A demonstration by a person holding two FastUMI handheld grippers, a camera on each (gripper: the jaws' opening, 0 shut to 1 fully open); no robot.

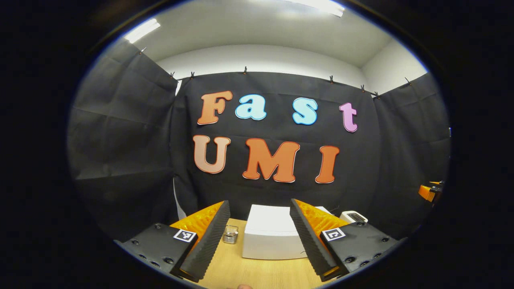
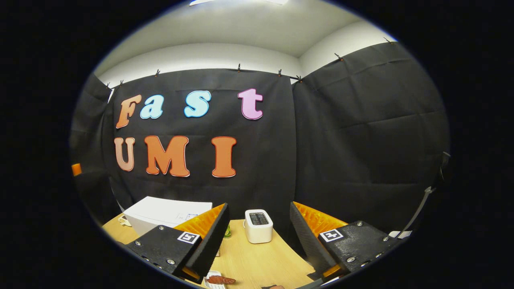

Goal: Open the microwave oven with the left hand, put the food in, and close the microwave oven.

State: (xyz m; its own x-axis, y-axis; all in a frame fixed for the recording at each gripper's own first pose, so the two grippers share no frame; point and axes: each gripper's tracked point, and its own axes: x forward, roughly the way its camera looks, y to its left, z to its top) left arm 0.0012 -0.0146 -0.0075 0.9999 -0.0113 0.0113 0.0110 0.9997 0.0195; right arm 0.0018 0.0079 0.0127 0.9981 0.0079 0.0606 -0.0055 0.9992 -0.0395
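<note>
The white microwave oven (image 1: 270, 235) stands on the wooden table straight ahead of my left gripper (image 1: 259, 202), which is open, holds nothing, and is a short way back from it. No door stands open on the side I see. The microwave (image 2: 160, 213) also appears at the left in the right gripper view. My right gripper (image 2: 259, 205) is open with nothing between its fingers. Below it, at the near table edge, a reddish-brown piece of food (image 2: 220, 279) lies on a white plate (image 2: 213, 285), partly cut off.
A small white toaster (image 2: 258, 226) stands at the back of the table (image 2: 257, 261), right of the microwave, also seen as the toaster (image 1: 353, 217). A small glass jar (image 1: 230, 234) sits left of the microwave. The black cloth wall closes off the back and sides.
</note>
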